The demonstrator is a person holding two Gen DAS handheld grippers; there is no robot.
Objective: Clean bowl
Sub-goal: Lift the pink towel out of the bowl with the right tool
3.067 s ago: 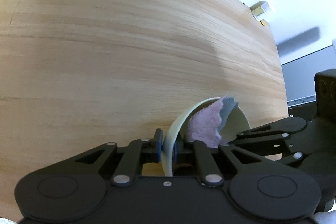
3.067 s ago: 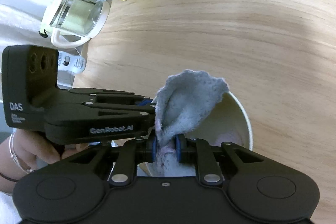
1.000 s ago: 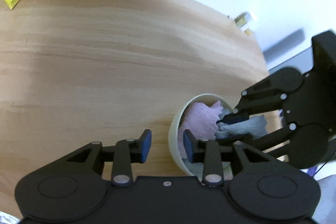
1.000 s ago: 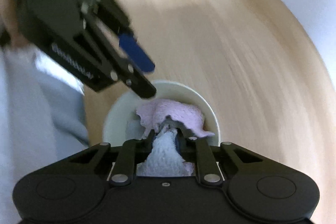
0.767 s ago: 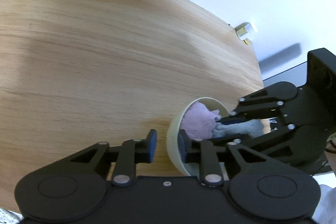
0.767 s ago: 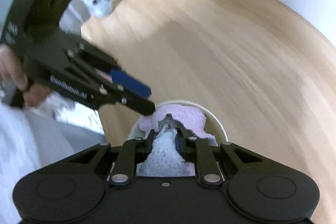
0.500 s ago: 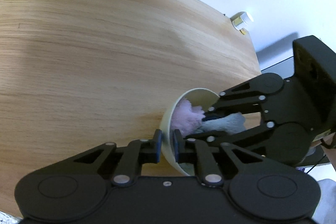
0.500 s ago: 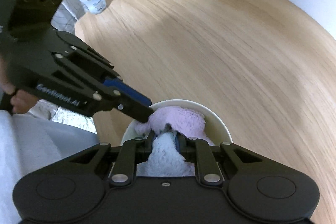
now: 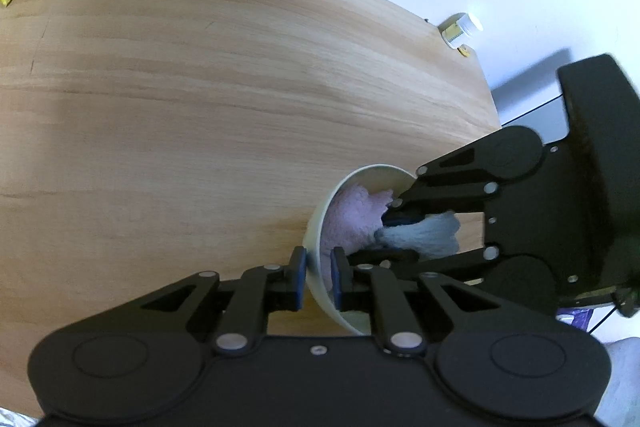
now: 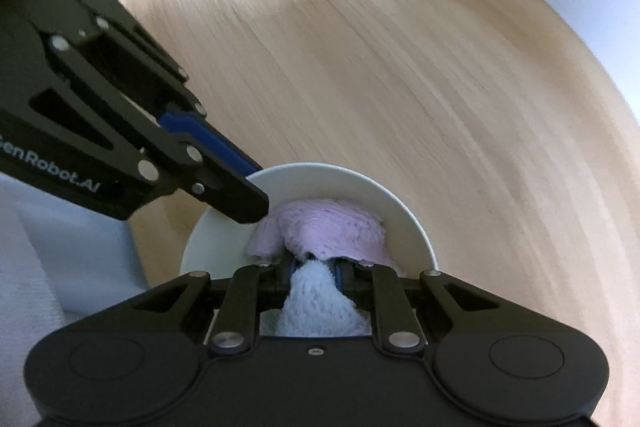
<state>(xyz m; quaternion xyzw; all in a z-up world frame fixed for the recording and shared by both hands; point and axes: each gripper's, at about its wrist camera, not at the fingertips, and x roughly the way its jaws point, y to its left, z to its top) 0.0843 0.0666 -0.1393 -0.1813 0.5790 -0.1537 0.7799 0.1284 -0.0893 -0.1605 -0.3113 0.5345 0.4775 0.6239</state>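
While the left tongs [image 9: 318, 273] pinch the near wall of the cream bowl [image 9: 316, 227], one finger outside and one inside, the bowl sits at the worktop's [image 9: 200, 107] near edge, tipped with its mouth facing right. Reaching in from that side, the right tongs [image 10: 316, 269] are clamped on a pink-and-blue cloth [image 10: 328, 227] pressed inside it.

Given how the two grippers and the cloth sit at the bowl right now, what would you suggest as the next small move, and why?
Probably sweep the right gripper around the inside wall. It is shut on the cloth, which is already pressed into the bowl, while the left gripper clamps the rim, so the bowl looks steadied for wiping.
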